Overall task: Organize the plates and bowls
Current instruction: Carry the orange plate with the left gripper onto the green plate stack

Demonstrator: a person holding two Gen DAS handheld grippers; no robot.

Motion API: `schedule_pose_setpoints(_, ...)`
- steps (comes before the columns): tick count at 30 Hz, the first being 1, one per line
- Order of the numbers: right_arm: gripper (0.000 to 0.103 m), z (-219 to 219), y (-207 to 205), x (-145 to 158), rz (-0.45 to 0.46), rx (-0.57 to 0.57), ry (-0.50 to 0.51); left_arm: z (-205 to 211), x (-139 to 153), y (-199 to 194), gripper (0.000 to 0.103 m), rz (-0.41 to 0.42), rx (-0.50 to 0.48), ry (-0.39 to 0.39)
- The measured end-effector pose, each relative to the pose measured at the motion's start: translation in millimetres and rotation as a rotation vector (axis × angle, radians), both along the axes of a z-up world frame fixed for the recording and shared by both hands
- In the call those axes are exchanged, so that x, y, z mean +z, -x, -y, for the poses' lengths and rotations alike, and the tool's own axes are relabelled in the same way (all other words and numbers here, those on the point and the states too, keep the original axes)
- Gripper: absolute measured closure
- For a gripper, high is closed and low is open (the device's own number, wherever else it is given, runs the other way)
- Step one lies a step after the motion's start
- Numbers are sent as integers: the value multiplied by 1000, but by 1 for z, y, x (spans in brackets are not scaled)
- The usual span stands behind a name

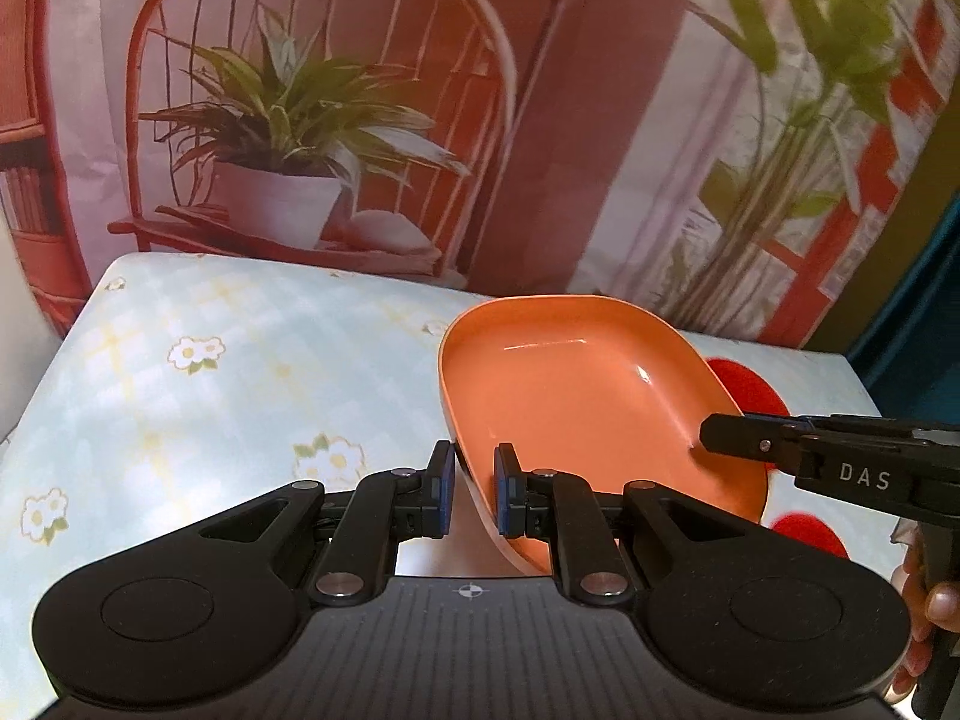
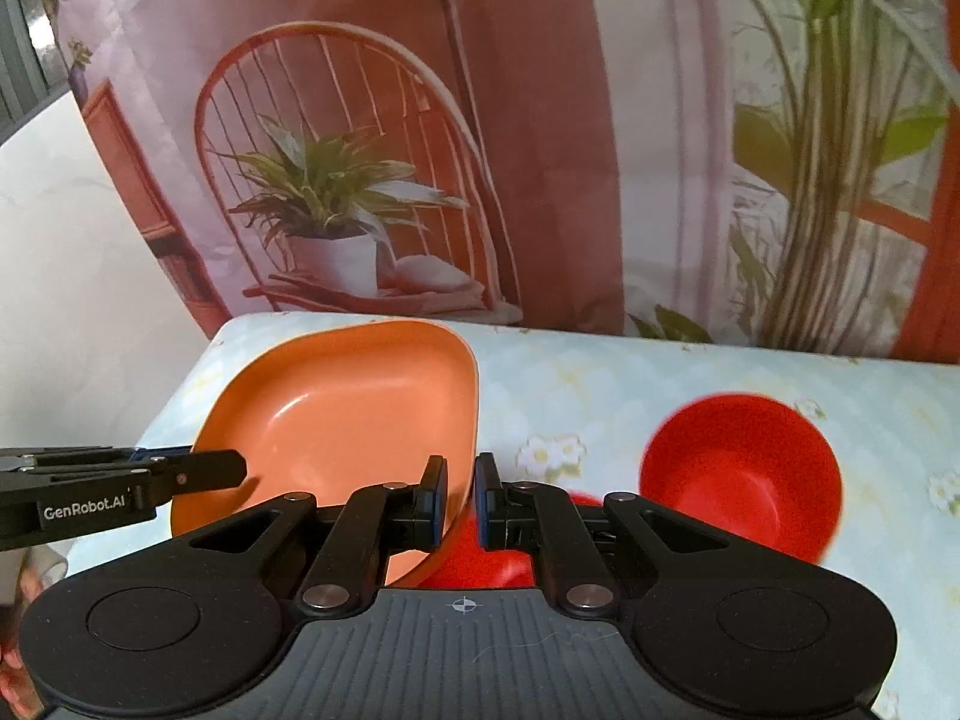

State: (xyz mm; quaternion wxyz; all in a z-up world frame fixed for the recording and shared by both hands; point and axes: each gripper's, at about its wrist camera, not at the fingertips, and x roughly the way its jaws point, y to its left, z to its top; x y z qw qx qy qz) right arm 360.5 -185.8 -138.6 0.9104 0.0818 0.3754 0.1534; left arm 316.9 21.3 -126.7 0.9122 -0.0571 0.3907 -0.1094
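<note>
— Where's the orange plate [image 1: 588,408]?
— Lifted between both tools, tilted. The left gripper [image 1: 474,489] pinches its near rim; the right gripper [image 2: 462,501] clamps the opposite edge.
— And the red bowl [image 2: 744,474]?
— Ahead-right of the right gripper, on the tablecloth [image 2: 600,396].

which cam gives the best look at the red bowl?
Right wrist: the red bowl shows almost whole on the flowered tablecloth, open side up, though blurred. Left wrist shows only red slivers behind the orange plate.
</note>
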Motion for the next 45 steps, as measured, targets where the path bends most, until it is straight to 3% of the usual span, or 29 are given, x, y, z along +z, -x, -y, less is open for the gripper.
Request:
schedule_pose_setpoints(24, 93, 35, 119, -9, -7, -64, -73, 20, -13, 79, 88, -20, -115, -14)
schedule_pose_setpoints(45, 92, 26, 150, -30, -45, -62, -91, 11, -30, 99, 88, -37, -132, -28)
